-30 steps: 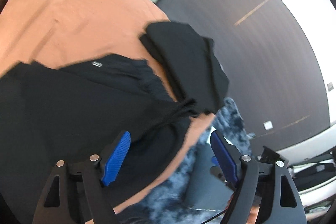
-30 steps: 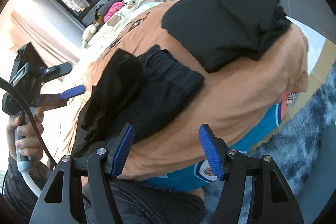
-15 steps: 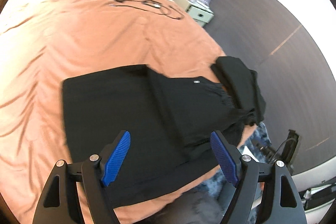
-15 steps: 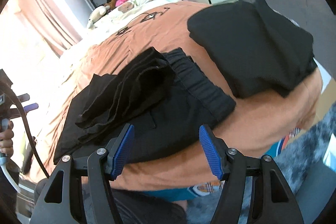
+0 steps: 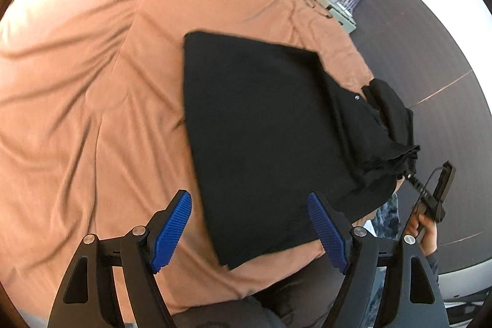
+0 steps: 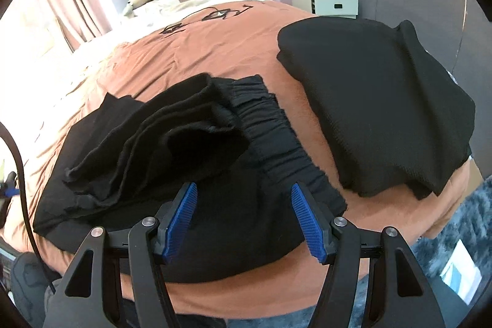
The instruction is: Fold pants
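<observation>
1. Two grippers, both empty: your left gripper [image 5: 249,231] and right gripper [image 6: 243,219] hang with jaws spread wide above the near edge of the pants [image 6: 215,174].
2. The pants lie half folded on the orange bedspread [image 5: 92,82], legs doubled back toward the waistband [image 6: 276,137], likely so you can make the next fold.
3. Another folded black garment [image 6: 384,100] sits just beside them, out of your working area.

pants [image 6: 190,162] on bed [image 6: 215,51] near its front edge, folded garment [image 6: 375,106] right of them, nightstand [image 6: 326,2] behind
</observation>
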`<state>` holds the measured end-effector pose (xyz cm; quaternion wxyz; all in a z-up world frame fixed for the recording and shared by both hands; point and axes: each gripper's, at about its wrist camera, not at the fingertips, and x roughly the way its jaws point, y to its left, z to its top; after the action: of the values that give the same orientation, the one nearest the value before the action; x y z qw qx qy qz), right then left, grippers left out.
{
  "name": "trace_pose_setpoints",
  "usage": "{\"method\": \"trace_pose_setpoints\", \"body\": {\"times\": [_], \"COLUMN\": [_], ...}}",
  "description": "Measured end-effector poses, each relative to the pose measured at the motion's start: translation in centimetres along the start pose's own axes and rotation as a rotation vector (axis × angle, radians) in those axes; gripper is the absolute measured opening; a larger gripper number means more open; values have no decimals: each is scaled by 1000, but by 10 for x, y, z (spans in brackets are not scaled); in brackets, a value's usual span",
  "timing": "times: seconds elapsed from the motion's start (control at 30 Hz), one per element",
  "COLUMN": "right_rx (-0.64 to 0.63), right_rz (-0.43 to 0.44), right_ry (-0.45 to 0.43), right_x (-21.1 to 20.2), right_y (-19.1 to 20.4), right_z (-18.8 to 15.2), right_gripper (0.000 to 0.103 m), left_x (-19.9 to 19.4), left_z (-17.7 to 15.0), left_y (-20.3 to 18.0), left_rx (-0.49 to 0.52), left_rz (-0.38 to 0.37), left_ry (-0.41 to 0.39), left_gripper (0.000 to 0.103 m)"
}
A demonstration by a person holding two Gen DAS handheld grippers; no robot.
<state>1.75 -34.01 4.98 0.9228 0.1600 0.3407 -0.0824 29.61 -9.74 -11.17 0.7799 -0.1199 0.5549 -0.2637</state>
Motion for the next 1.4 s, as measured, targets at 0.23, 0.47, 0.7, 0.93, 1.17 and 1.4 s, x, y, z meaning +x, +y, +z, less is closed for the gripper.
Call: {"method": "trace_pose_setpoints", "body": {"times": [0.23,0.47,0.7,0.93,1.17,1.4], "right_rx": [-12,-34,-41,8,80,114], "right_rz": [-17,2,56,84,99,108], "right_ry": [-17,-24,-39,-29,-31,-36], "right_x": [18,31,25,-2,-30,-40], "right_y": [-1,2,3,8,4,6], "right_z": [9,18,22,14,0,2], "right_gripper": [56,35,2,1,0,0], "left_x": [24,45,32,12,16,5], "left_z": [-21,-32,-33,-32,-35,-30], "left_y": [19,18,24,31,40,40], "left_rx": [-48,-49,-63,-79,-93,-86], "left_rz": [-37,-42,-46,-62,-55,-59], "left_ry": [72,119,74,35,53,38], "left_gripper": [58,41,13,11,11,11]}}
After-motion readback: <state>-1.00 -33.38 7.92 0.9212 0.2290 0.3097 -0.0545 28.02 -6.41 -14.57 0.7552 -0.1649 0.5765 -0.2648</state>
